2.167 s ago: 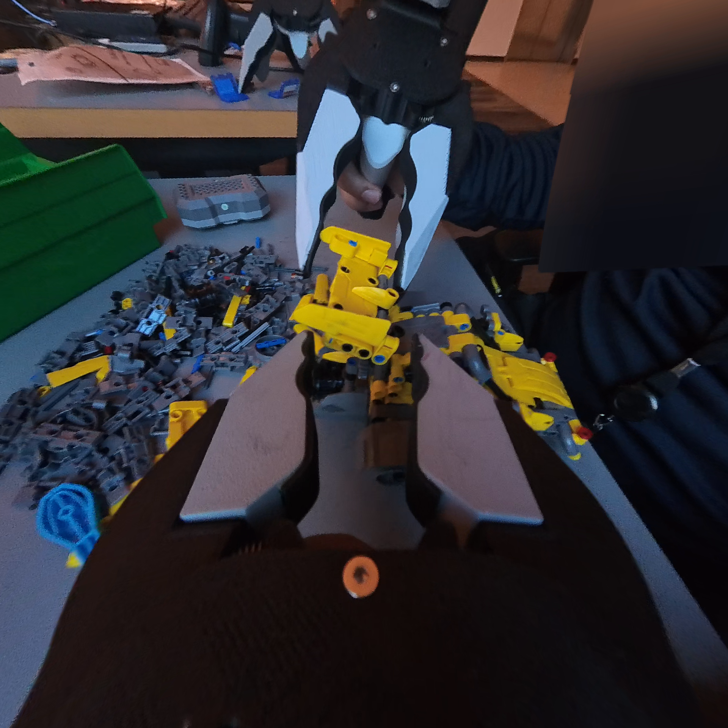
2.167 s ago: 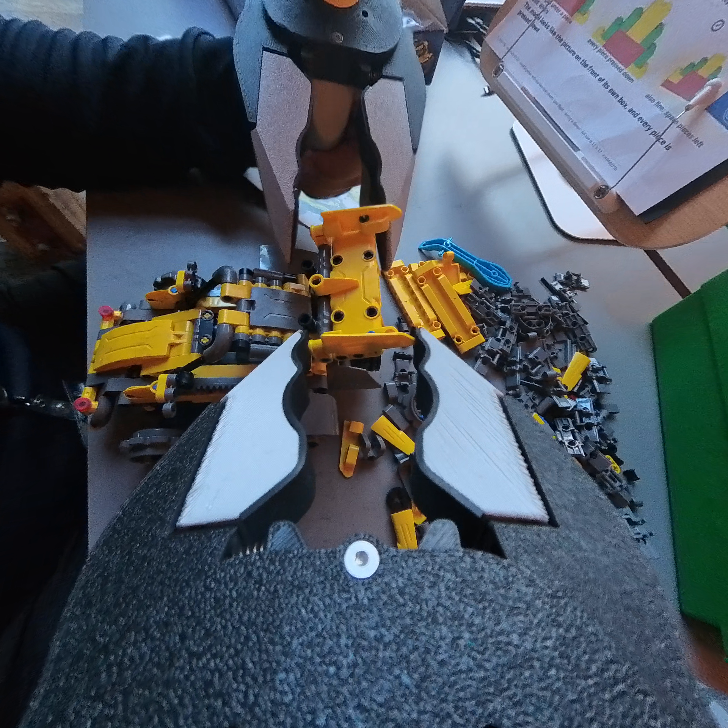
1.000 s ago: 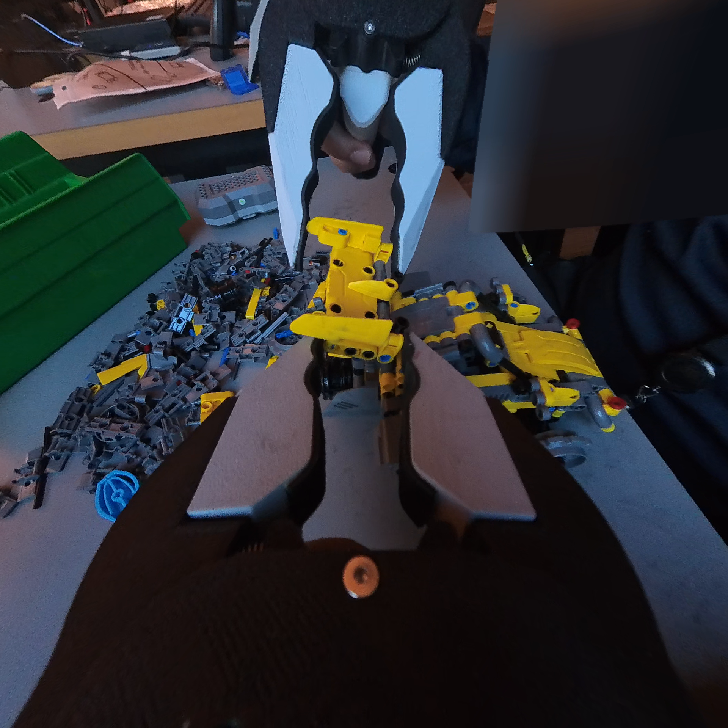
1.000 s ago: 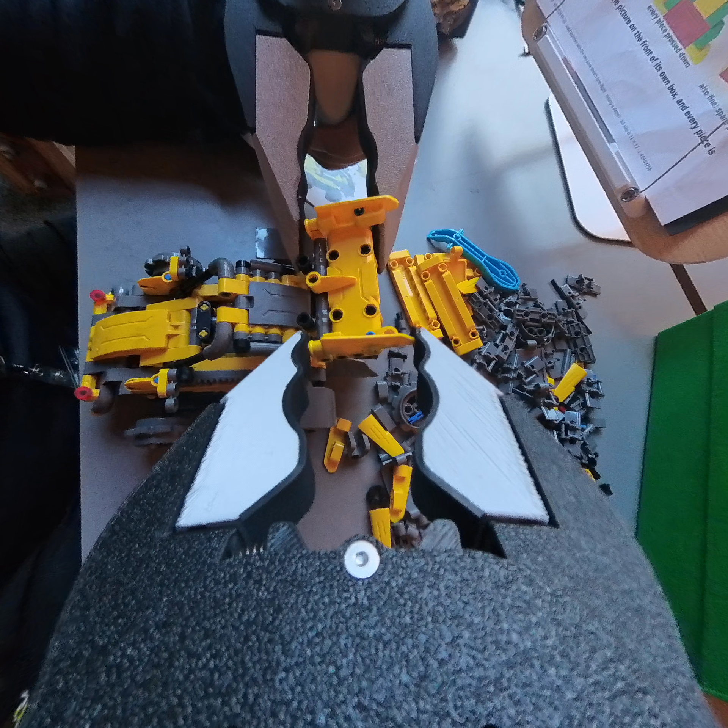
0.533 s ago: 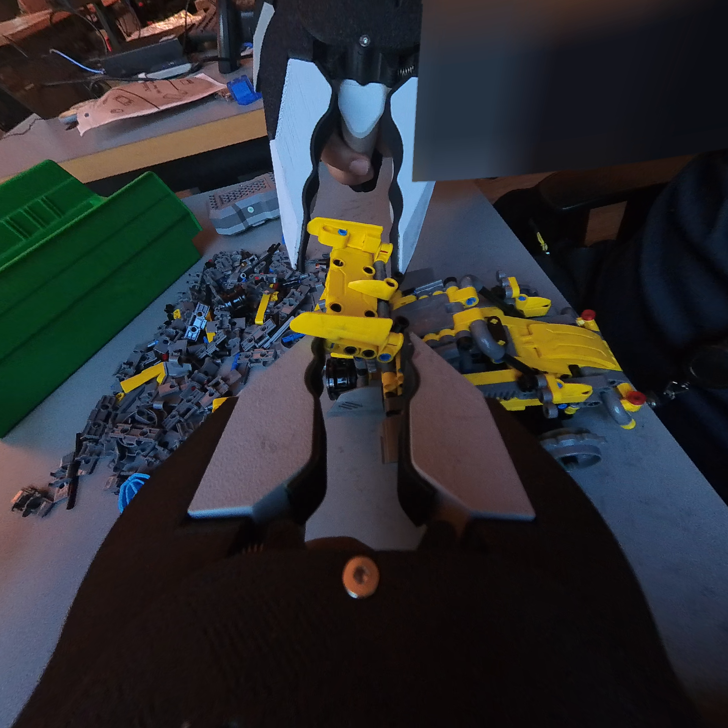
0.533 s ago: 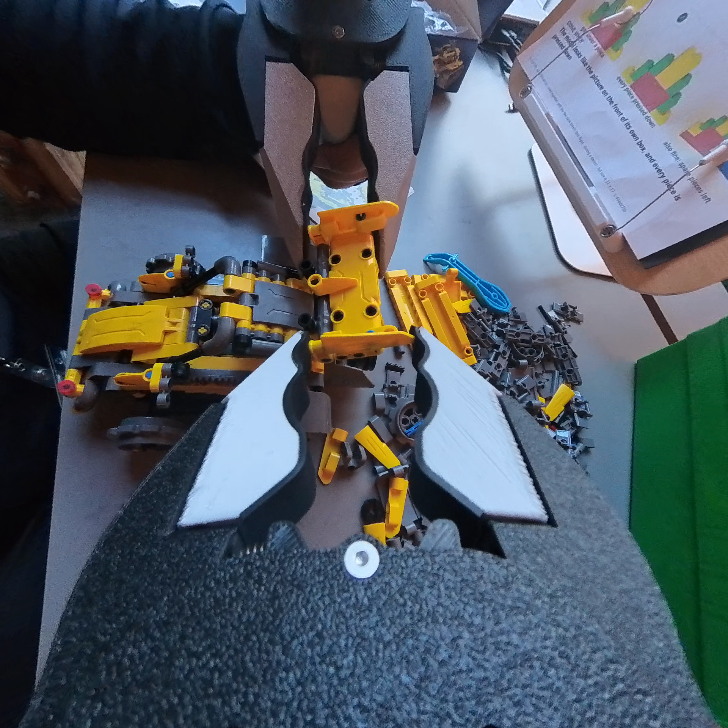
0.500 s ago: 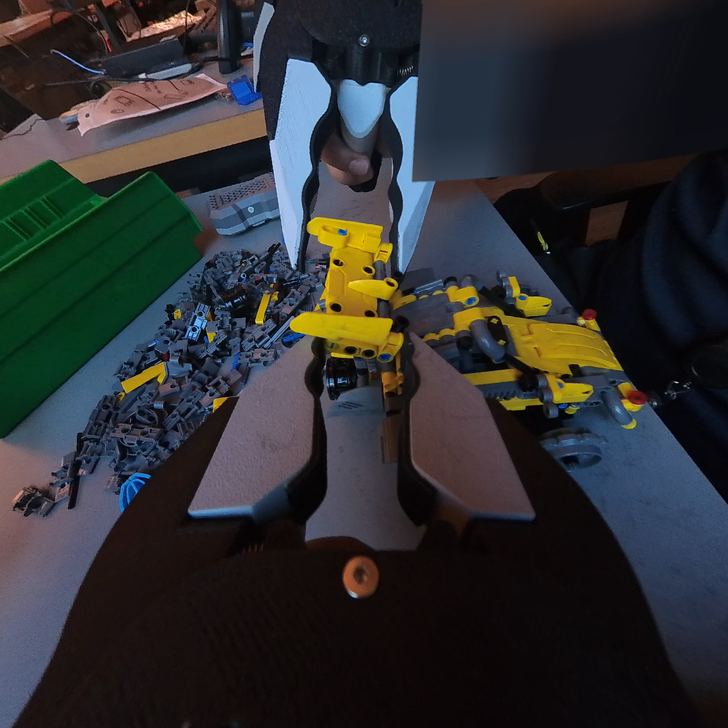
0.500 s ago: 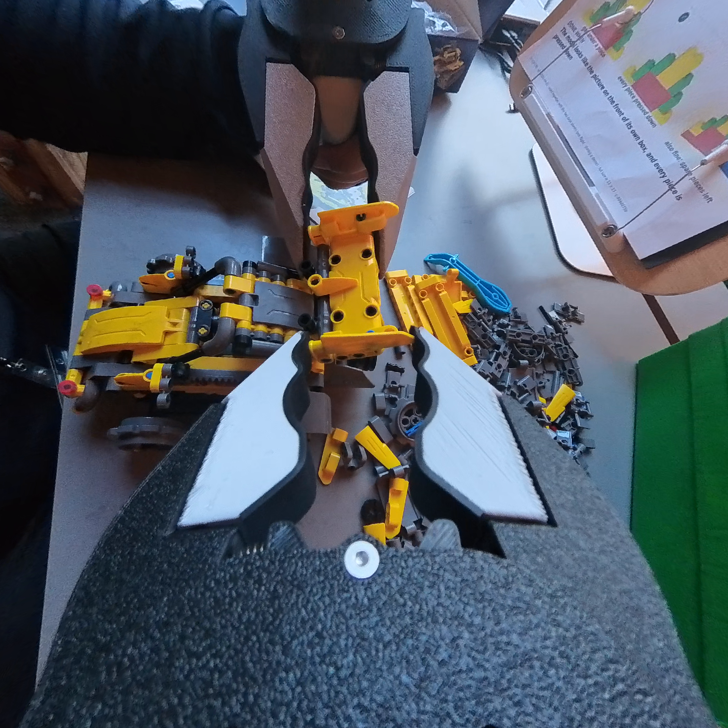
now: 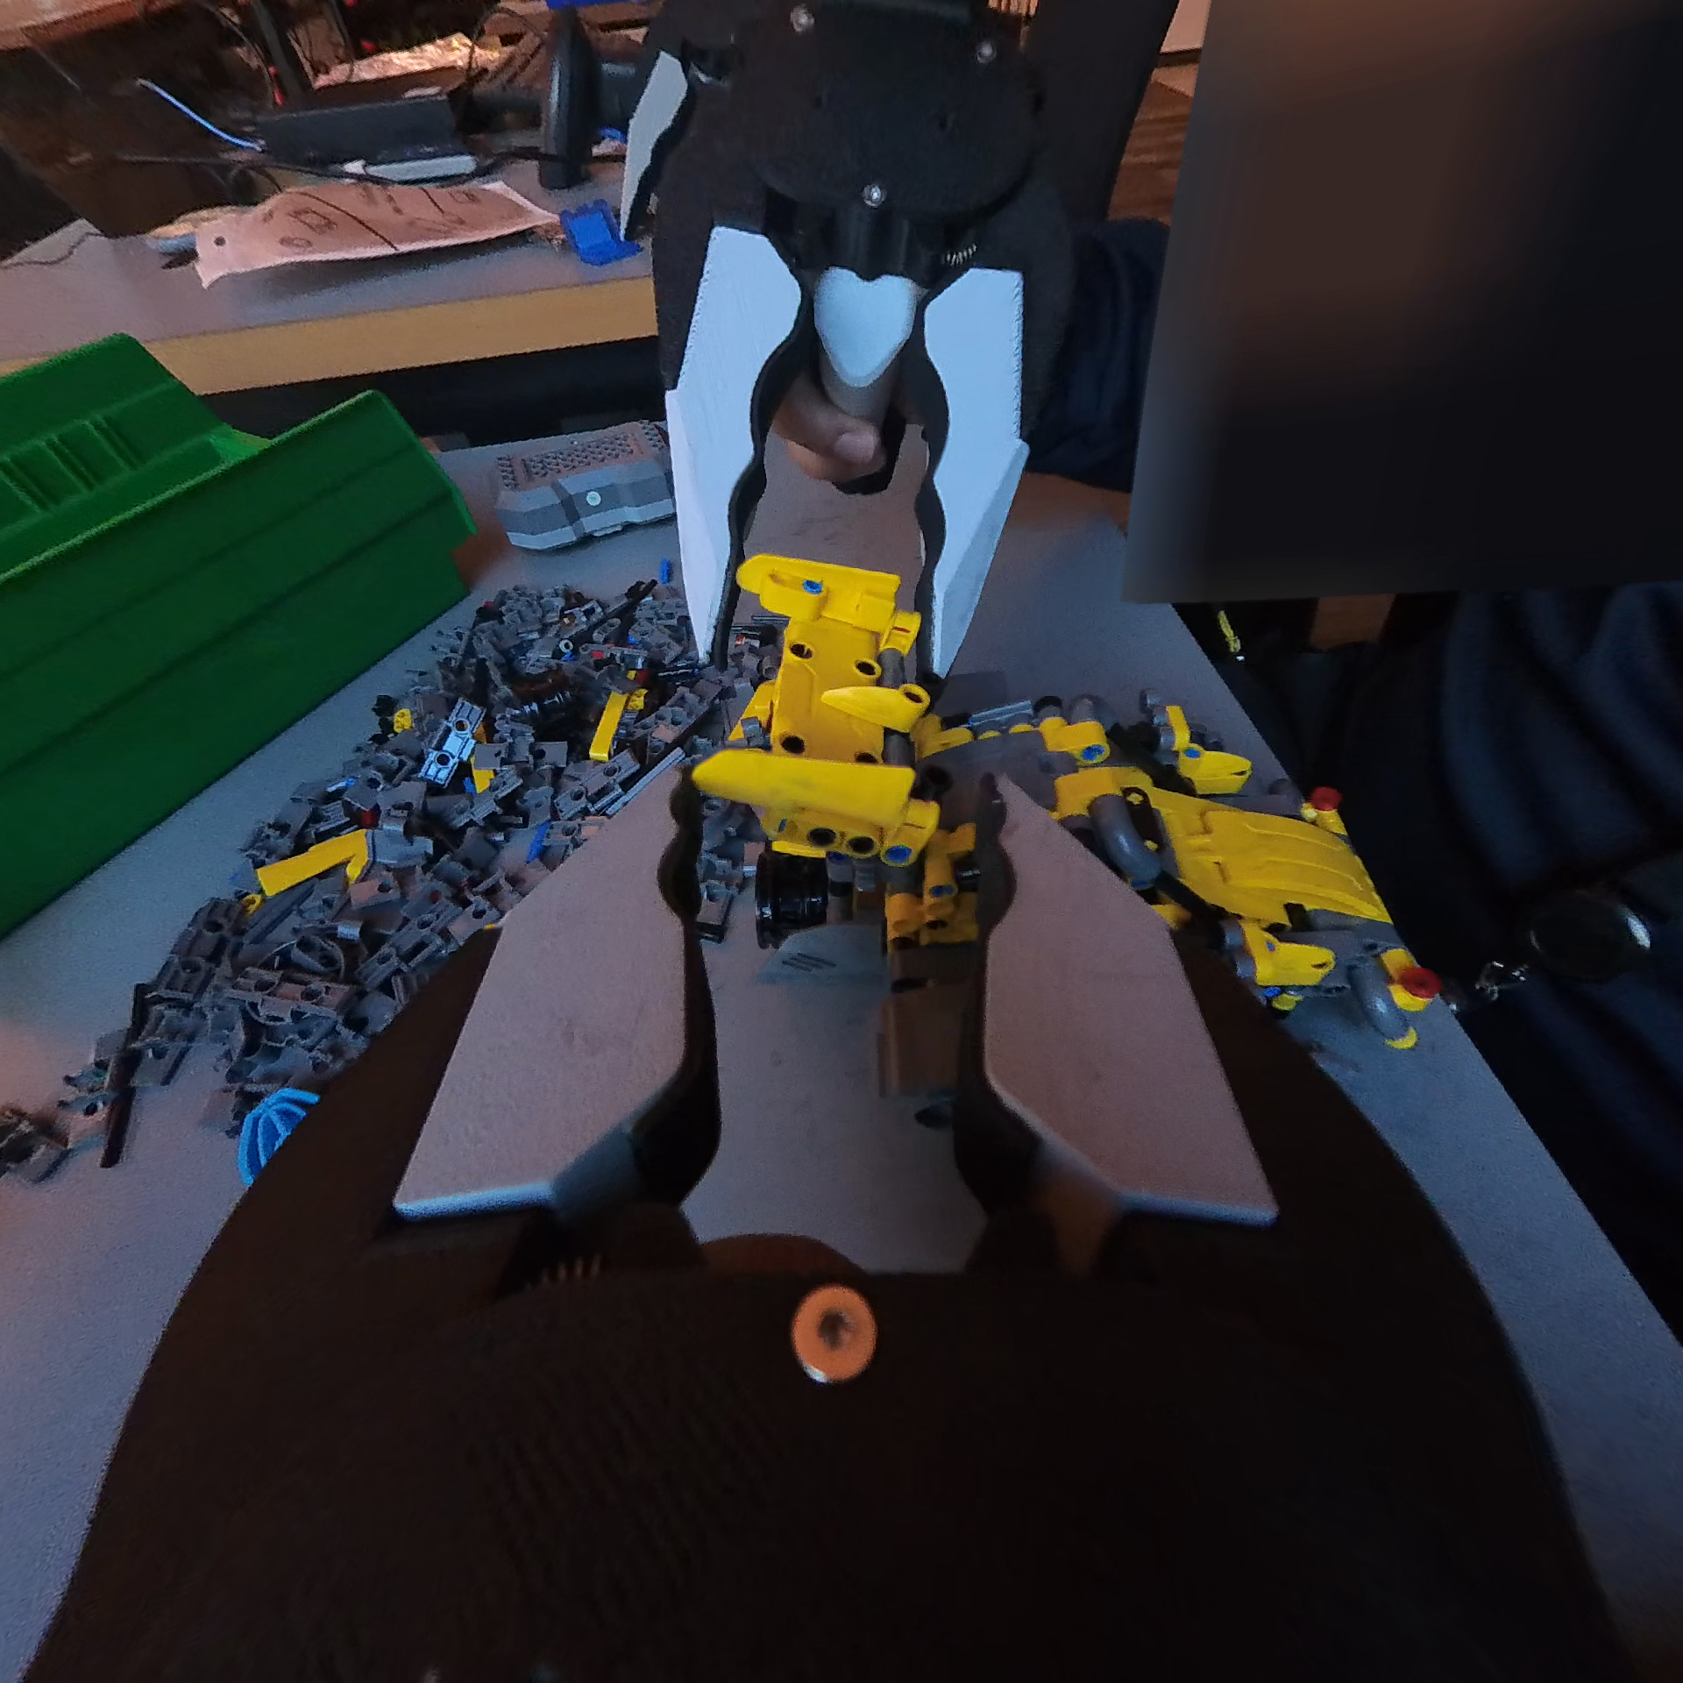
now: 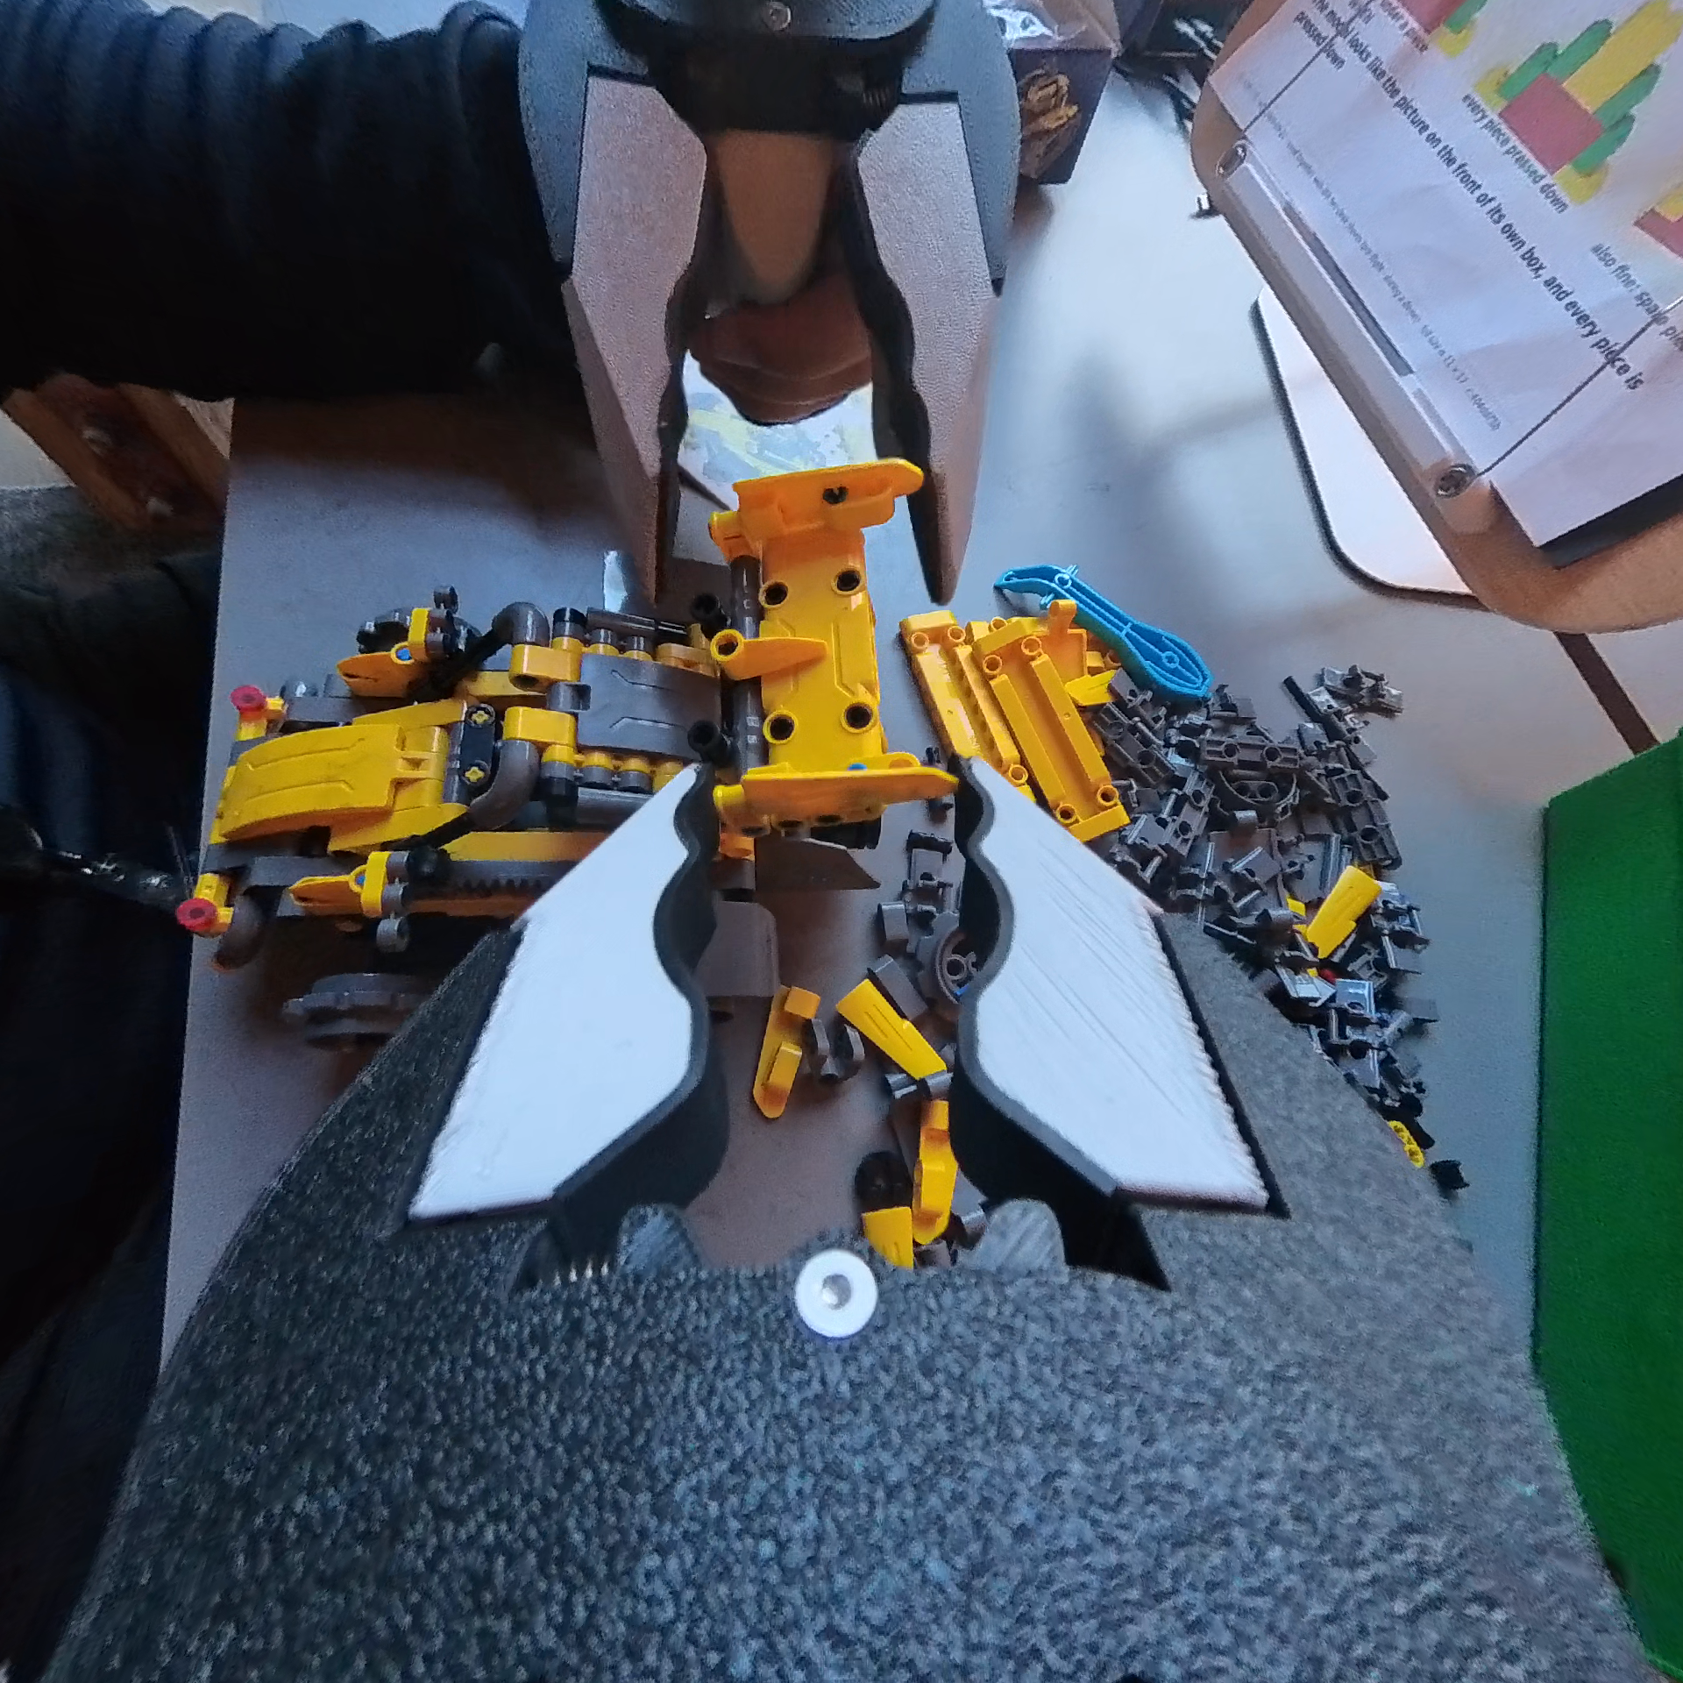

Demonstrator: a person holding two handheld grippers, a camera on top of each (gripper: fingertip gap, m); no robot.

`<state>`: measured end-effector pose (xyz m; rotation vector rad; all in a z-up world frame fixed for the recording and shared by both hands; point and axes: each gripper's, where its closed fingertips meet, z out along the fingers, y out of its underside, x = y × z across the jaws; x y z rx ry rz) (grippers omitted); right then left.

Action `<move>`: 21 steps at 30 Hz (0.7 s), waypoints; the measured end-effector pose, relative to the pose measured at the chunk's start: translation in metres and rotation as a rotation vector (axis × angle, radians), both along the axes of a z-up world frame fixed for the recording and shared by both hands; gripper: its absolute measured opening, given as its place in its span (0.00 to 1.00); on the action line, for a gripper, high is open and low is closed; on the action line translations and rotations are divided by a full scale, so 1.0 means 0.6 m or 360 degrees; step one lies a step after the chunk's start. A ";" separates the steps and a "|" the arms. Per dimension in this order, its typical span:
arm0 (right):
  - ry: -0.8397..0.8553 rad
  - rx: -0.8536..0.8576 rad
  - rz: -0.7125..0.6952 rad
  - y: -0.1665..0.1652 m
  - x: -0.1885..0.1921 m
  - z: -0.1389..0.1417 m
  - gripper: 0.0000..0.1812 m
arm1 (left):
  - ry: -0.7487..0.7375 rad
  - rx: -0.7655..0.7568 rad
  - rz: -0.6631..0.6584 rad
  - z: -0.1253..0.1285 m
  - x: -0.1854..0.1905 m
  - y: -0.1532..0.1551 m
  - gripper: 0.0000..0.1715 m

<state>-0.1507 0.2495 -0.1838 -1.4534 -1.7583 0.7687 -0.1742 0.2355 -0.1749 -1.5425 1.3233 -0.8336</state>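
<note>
A yellow and grey brick-built vehicle model (image 10: pixel 346 774) lies on the grey table, with a yellow perforated section (image 10: pixel 820 674) at its end. My right gripper (image 10: pixel 831 774), with white fingers, is shut on the near winged end of that section. It also shows in the left wrist view (image 9: pixel 829 665), on the far end of the yellow section (image 9: pixel 833 719). My left gripper (image 9: pixel 833 801), with brown fingers, is open. Its fingers stand either side of the section's other end with small gaps. It shows from the front in the right wrist view (image 10: pixel 797 592).
A pile of small grey and yellow parts (image 9: pixel 437 820) lies beside the model, with yellow beams (image 10: pixel 1011 710) and a blue tool (image 10: pixel 1120 637). A green bin (image 9: pixel 182 583) stands beyond the pile, with a grey device (image 9: pixel 583 492) next to it. A stand with a printed sheet (image 10: pixel 1457 273) overhangs. A person in dark sleeves sits close. My left and right fingertips are right by each other.
My left gripper's fingers have spread apart and let go of the yellow section. My right gripper keeps its hold, and the model has hardly moved.
</note>
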 end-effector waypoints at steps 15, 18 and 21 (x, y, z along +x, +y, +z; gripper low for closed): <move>-0.0157 -0.0348 0.0004 0.006 -0.003 -0.009 0.29 | -0.0093 -0.0146 -0.0020 -0.007 -0.008 0.011 0.28; -0.0215 -0.0510 0.0011 0.006 -0.003 -0.013 0.29 | -0.0157 -0.0218 -0.0034 -0.009 -0.009 0.012 0.29; -0.0262 -0.0663 0.0013 0.006 -0.004 -0.017 0.29 | -0.0258 -0.0326 -0.0051 -0.011 -0.010 0.015 0.28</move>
